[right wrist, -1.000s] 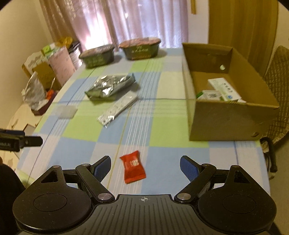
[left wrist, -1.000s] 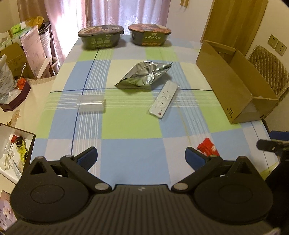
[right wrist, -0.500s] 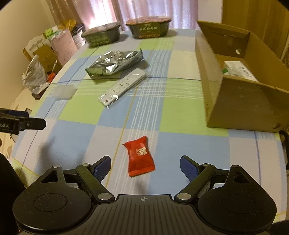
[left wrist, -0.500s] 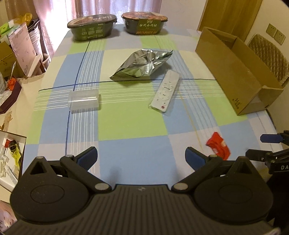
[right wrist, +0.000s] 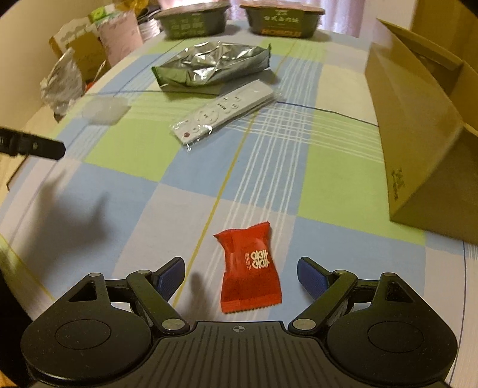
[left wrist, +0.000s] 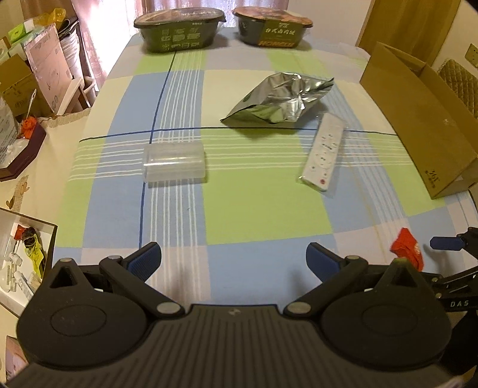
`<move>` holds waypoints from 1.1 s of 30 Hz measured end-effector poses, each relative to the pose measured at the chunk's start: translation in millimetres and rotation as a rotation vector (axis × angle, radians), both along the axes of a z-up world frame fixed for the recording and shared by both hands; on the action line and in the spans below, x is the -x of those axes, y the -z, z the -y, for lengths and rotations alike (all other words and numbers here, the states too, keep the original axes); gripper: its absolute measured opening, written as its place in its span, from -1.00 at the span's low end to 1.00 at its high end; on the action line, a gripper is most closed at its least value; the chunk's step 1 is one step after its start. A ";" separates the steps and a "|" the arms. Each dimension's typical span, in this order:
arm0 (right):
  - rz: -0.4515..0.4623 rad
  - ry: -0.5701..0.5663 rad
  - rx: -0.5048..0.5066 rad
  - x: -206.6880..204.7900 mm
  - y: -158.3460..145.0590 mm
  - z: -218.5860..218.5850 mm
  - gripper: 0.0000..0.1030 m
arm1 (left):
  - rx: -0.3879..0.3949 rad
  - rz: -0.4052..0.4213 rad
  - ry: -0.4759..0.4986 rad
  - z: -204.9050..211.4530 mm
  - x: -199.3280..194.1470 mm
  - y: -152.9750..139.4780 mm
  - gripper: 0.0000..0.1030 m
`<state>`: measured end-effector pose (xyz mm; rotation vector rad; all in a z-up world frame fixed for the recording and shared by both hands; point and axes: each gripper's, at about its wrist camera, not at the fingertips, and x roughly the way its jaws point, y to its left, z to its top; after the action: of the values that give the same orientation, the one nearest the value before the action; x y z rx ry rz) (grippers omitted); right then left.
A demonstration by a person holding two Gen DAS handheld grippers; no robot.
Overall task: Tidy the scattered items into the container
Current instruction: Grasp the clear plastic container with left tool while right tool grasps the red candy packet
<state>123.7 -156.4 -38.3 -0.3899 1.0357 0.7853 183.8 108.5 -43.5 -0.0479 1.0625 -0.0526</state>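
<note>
In the left wrist view, bare checked tablecloth [left wrist: 254,209] fills the frame's middle, a clear lane. A clear plastic box [left wrist: 174,161] blocks centre left, a white remote [left wrist: 324,152] and foil bag [left wrist: 279,100] centre right. The cardboard box [left wrist: 418,119] walls the right edge. Two noodle bowls [left wrist: 179,28] close off the top.

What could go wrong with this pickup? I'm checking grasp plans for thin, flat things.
1. The red candy packet lies flat on the checked tablecloth, so the right hand-held gripper, open around it, may pinch cloth too.
2. Its glossy wrapper may slip out.
3. The cardboard box has a tall near wall; a low carry could hit it.
</note>
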 end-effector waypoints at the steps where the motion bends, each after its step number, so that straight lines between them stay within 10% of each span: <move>1: 0.011 -0.009 0.009 0.0 3.0 -1.4 0.49 | 0.001 -0.001 0.000 -1.2 -1.9 2.0 0.97; 6: 0.032 -0.040 0.034 -1.1 12.0 -5.1 0.22 | 0.002 -0.012 -0.002 -1.9 -9.9 10.4 0.97; 9: 0.047 -0.035 0.039 -2.3 10.8 -5.6 -0.29 | 0.015 -0.002 0.007 -0.3 -13.9 11.8 0.97; 33: 0.039 -0.078 -0.036 -12.1 -0.9 -76.2 -0.35 | -0.123 0.053 -0.016 -43.3 -109.7 46.3 0.71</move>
<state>135.9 -80.1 -37.4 -0.4155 0.9733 0.8621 293.5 151.7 -89.8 0.0558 1.0100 0.0255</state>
